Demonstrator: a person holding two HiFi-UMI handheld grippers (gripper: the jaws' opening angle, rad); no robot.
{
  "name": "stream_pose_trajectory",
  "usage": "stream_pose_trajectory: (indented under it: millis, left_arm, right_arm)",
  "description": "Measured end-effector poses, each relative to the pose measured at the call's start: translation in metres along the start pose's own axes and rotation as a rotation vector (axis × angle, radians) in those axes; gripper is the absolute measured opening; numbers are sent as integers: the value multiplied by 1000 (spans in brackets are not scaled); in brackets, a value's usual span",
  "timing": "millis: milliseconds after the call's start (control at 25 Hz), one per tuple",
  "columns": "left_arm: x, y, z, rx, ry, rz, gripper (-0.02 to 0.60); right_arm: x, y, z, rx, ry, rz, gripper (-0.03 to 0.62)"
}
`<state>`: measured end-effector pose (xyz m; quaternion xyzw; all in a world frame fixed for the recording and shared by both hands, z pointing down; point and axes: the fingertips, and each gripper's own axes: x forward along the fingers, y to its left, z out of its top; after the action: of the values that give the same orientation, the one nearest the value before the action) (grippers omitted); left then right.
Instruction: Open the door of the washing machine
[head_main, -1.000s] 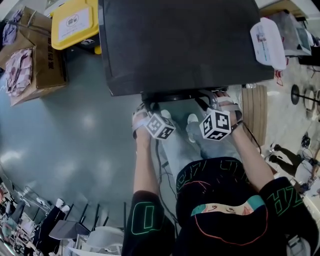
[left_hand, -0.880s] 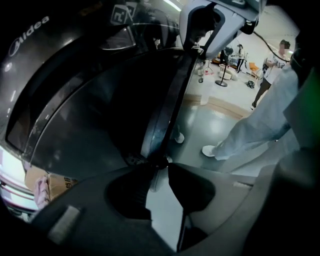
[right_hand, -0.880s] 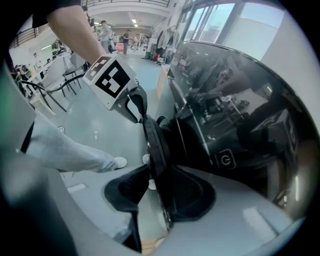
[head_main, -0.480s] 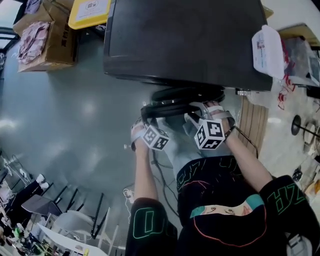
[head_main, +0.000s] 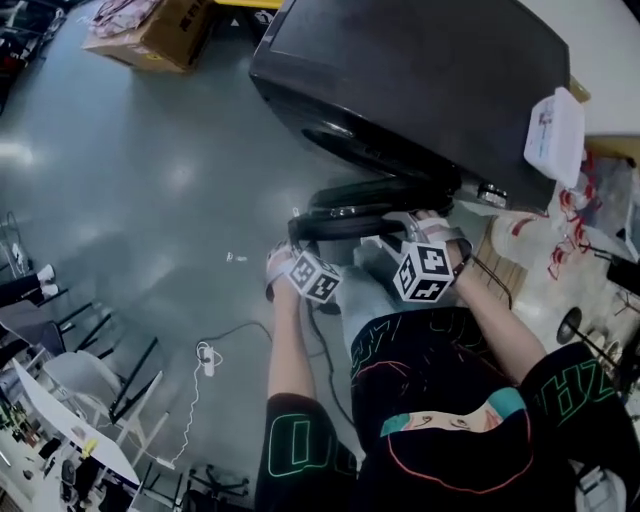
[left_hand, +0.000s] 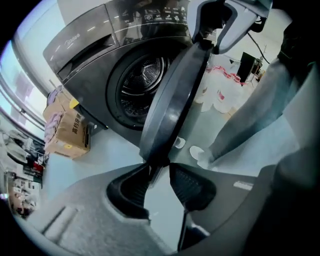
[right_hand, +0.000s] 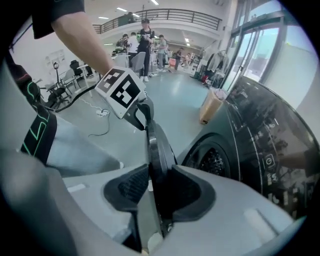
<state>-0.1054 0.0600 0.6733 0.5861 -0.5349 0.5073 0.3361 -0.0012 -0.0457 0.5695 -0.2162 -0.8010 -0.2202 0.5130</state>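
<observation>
Shirt (head_main: 440, 400): black, red outline print, teal band.
Sleeves (head_main: 295, 440): short, black, green outlined lettering.
Trousers (head_main: 365, 292): light grey.
Left gripper (left_hand: 160, 172): grey shell, black ribbed pads (left_hand: 187, 185).
Right gripper (right_hand: 157, 176): grey shell, black pads.
Marker cubes (head_main: 319, 278): white, black squares.

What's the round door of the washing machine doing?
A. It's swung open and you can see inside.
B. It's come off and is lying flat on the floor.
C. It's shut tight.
A: the door stands swung away from the front of the washing machine, and the metal drum shows through the uncovered opening.
</observation>
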Motion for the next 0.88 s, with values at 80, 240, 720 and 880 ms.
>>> stream_pose_trajectory:
  millis: [80, 240, 720, 880]
  left_arm:
    - [-4, -13, -6, -38, -5, 5, 129]
    - [-10, -38, -15, -106, -26, 31, 129]
    - [-39, -150, -46, -359, -95, 177, 131]
    - [-47, -193, -46, -424, -105, 204, 129]
  right_arm:
    - [-2, 8, -2, -42, -5, 22, 146]
    - [-5, 26, -7, -109, 2, 53, 146]
    - [-23, 92, -33, -342, 24, 70, 151]
    - [-30, 112, -47, -420, 34, 46, 157]
